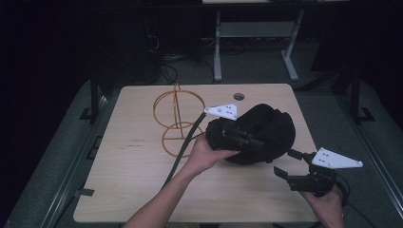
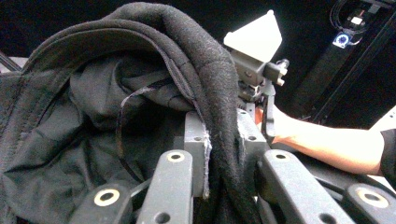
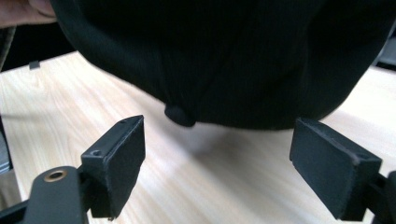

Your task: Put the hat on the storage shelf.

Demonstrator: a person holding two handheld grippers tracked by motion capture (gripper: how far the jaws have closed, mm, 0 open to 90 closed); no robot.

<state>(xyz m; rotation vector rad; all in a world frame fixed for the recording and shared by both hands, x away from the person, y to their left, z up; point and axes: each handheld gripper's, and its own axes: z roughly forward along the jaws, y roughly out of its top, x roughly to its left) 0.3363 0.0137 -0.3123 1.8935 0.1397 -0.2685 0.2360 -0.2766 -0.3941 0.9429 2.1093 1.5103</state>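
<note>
My left hand-held gripper is pinching the rim of the black cap, holding it above the counter; my right hand-held gripper is waiting spread beside it.

One camera sits high above the near side of the table and looks forward and down. One camera rides on each gripper and looks along its jaws from very close. All three see the black cap; the right one also sees the tabletop.
</note>
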